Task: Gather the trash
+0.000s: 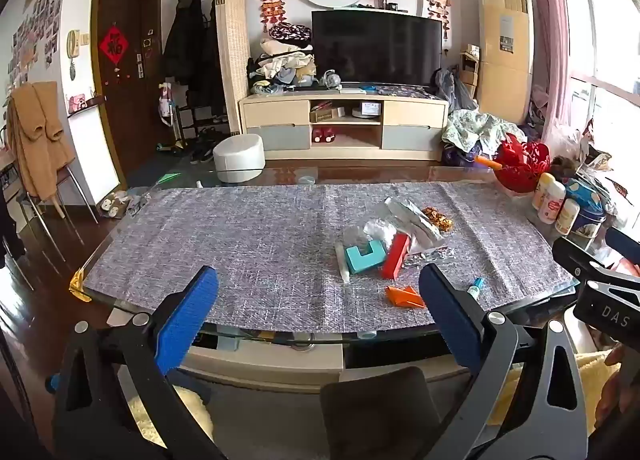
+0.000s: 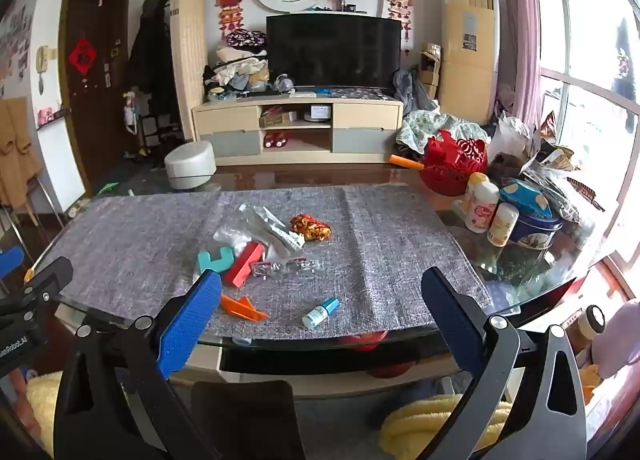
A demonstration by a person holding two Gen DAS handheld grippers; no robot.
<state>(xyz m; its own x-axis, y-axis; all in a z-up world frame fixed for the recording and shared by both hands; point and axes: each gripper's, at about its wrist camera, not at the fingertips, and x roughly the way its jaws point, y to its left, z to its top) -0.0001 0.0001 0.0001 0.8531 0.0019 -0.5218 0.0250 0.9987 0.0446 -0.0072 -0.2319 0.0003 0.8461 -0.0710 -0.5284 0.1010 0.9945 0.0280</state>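
A: Where do the grippers stand?

B: The left gripper (image 1: 318, 308) fills the lower part of its view, blue pads spread wide with nothing between them, hanging over the near edge of the glass table (image 1: 120, 302). The right gripper (image 2: 320, 308) is the same in its own view: fingers far apart, holding nothing, above the table's near rim.

A: And the trash?

B: It sits in a loose cluster on the grey table runner (image 1: 248, 244), right of centre in the left view and left of centre in the right view. A teal block (image 1: 366, 256) lies just beside a red box (image 1: 396, 256), the two apparently touching. Behind them are crumpled clear plastic (image 1: 370, 230) and a silver foil wrapper (image 1: 416, 222), with a gold and red crinkled wrapper (image 2: 311, 227) a little beyond, toward the middle of the frame.

A: Anything closer to the fingers?

B: An orange folded paper piece (image 2: 242, 307) lies near the runner's front edge, just beside the right gripper's left pad in the right view. A small teal-capped bottle (image 2: 320, 313) lies on its side between that gripper's pads in the picture, on the runner below them.

A: The far right?

B: A red cut-out basket (image 2: 454, 166), white bottles (image 2: 482, 206) and a blue tin (image 2: 534, 228) crowd the table's right end, well apart from the cluster.
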